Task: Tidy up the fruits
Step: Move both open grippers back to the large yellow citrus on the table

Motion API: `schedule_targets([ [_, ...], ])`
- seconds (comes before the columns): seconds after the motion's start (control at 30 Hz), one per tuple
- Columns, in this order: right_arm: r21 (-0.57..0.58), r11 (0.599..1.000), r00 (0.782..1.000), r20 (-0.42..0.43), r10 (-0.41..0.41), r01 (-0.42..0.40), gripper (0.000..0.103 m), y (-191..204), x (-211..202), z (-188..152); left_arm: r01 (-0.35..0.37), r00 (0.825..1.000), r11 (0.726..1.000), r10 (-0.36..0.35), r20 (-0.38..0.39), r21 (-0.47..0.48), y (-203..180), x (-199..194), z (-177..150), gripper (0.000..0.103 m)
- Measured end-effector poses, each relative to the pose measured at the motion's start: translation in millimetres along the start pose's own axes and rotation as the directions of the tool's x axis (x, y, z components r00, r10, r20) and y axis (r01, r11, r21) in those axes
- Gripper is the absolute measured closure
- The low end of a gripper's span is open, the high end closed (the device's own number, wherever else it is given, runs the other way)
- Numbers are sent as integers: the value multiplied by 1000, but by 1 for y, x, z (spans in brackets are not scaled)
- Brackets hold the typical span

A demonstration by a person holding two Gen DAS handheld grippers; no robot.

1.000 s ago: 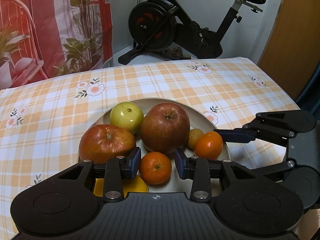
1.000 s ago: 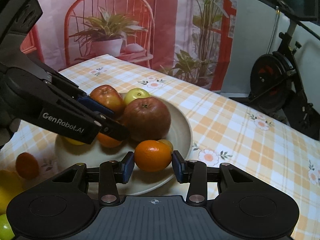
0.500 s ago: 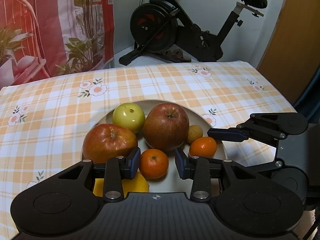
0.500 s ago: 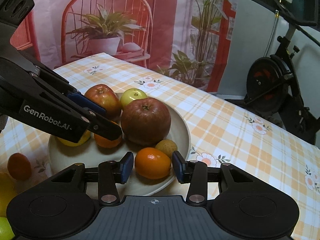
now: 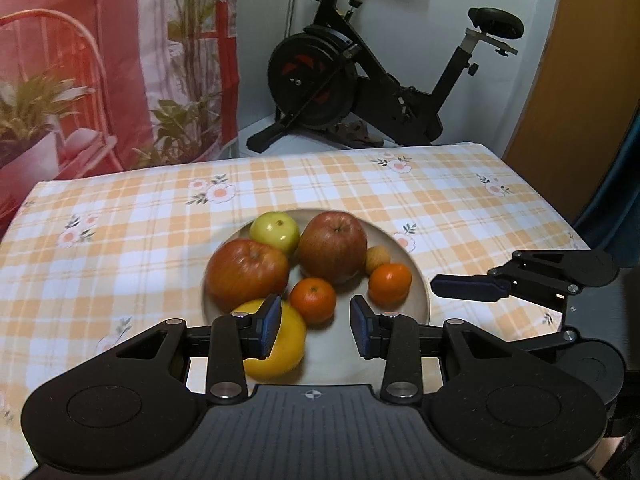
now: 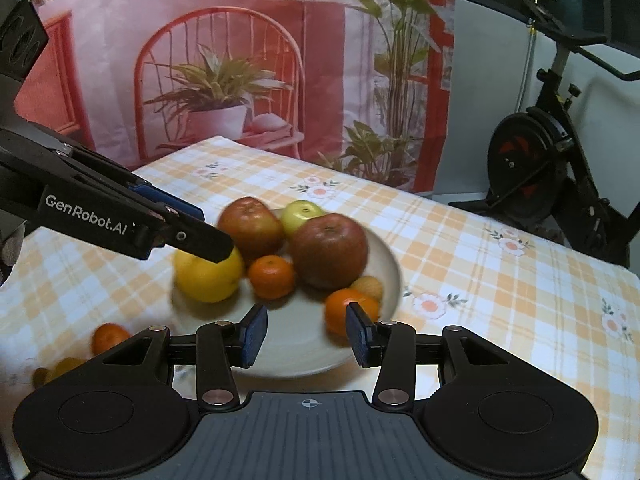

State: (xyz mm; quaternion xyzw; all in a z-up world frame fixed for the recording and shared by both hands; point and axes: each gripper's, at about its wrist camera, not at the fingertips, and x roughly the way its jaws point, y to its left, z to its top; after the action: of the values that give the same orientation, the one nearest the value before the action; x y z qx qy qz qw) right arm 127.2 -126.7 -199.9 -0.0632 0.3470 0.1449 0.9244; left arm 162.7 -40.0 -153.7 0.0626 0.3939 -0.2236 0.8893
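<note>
A pale plate holds two red apples, a green apple, a big yellow citrus, two tangerines and a small tan fruit. My left gripper hovers open over the plate's near side, just short of the nearer tangerine, with nothing between its pads. My right gripper is also open and empty over the plate. A tangerine lies just beyond its right pad. The right gripper shows at the plate's right, the left gripper at its left.
A checked orange cloth covers the table. A loose tangerine and other small fruit lie on the cloth left of the plate. Beyond the far edge stand an exercise bike and a printed backdrop.
Both grippers have drawn back and upward from the plate. The tangerines that sat between each pair of pads now lie on the plate ahead of them.
</note>
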Motion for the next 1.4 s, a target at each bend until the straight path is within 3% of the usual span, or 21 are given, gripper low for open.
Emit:
schedule_targets([
  [0.53, 65, 996, 998, 26, 64, -66, 62, 58, -45, -22, -48, 997, 988, 55, 50, -145, 22, -68, -59, 63],
  [0.97, 75, 993, 995, 17, 94, -95, 58, 88, -61, -35, -35, 998, 980, 44, 38, -197, 31, -77, -93, 63],
  [1.4, 38, 990, 991, -18, 133, -132, 55, 112, -58, -42, 10, 999, 972, -1, 39, -236, 36, -73, -106, 63],
])
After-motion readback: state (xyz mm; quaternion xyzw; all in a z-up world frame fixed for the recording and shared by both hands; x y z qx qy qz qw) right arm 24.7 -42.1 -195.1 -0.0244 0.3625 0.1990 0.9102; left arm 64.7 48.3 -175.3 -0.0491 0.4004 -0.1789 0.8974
